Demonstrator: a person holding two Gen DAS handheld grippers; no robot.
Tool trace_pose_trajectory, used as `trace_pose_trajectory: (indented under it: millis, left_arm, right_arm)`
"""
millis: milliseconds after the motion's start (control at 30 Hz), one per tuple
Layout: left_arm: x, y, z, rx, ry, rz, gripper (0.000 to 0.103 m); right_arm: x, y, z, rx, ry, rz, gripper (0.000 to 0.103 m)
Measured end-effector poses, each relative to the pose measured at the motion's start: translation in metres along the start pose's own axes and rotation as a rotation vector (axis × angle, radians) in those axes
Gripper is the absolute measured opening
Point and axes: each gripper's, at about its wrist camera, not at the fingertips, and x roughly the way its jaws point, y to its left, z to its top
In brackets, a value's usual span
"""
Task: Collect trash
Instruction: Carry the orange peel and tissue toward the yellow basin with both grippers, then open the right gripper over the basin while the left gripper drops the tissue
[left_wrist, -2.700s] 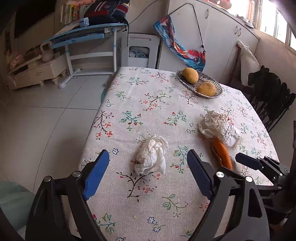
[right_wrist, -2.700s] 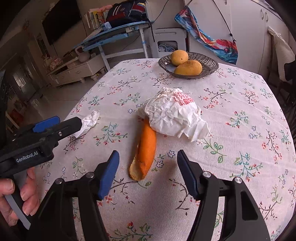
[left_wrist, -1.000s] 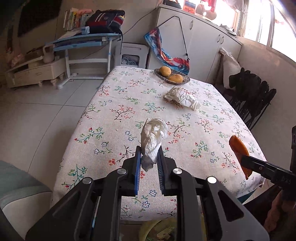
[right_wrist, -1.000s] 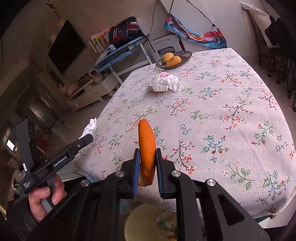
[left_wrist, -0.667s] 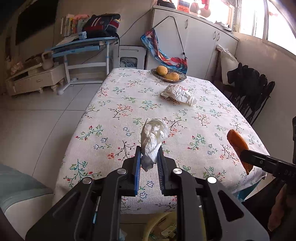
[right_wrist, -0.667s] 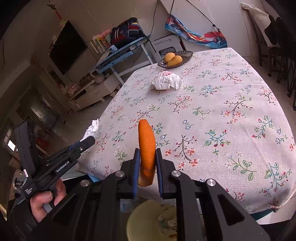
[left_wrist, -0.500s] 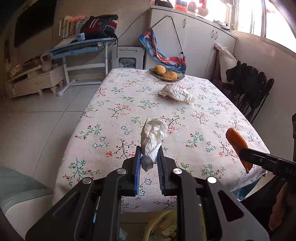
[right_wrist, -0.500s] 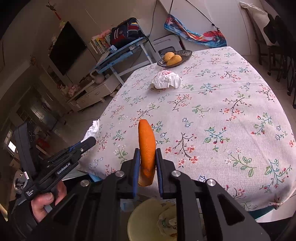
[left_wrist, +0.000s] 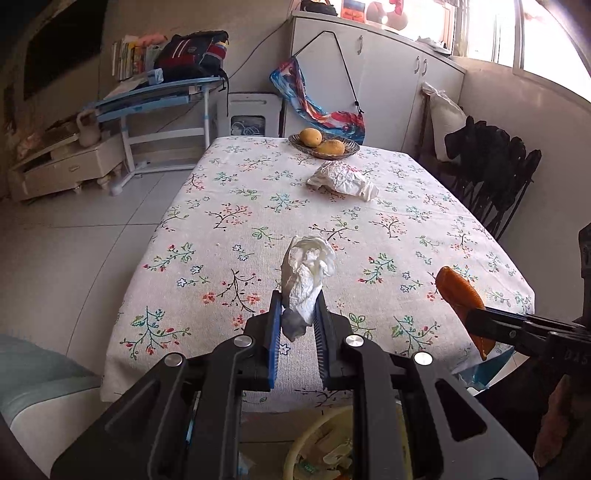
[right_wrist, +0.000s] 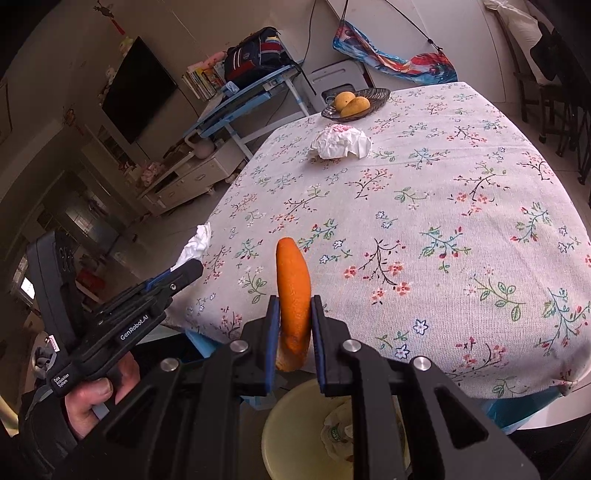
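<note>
Bin (right_wrist: 295, 424) mostly behind gripper arms, contents unclear, wrapper (right_wrist: 341, 142) print too small to read

A lived-in home dining room is shown: a table covered by a floral white tablecloth (left_wrist: 229, 236), a dark woven bowl of yellow fruit (left_wrist: 323, 144) at the upper centre, white cupboards (left_wrist: 373, 85) behind, and a black wall-mounted television (right_wrist: 138, 88) at the upper left.

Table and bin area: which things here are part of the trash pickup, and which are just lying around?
Part of the job:
- crumpled tissue, in the left gripper
- orange peel, in the right gripper
- crumpled paper wrapper on the table
- yellow bin

Just lying about:
- fruit bowl
- backpack
- books
</note>
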Motion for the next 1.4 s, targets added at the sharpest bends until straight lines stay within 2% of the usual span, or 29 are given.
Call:
trace_pose_trajectory:
  millis: [667, 1100, 1400]
  left_arm:
    - [-0.006, -0.005, -0.009, 0.018, 0.000, -0.008, 0.016]
    - [-0.014, -0.008, -0.018, 0.030, 0.001, -0.015, 0.016]
    - [-0.018, -0.012, -0.024, 0.046, 0.004, -0.019, 0.016]
  right_arm:
    - [-0.006, 0.018, -0.029, -0.030, 0.073, 0.014, 0.018]
    - [0.003, 0.028, -0.053, -0.055, 0.169, -0.022, 0.018]
    - [0.019, 0.033, -0.069, -0.096, 0.269, -0.067, 0.021]
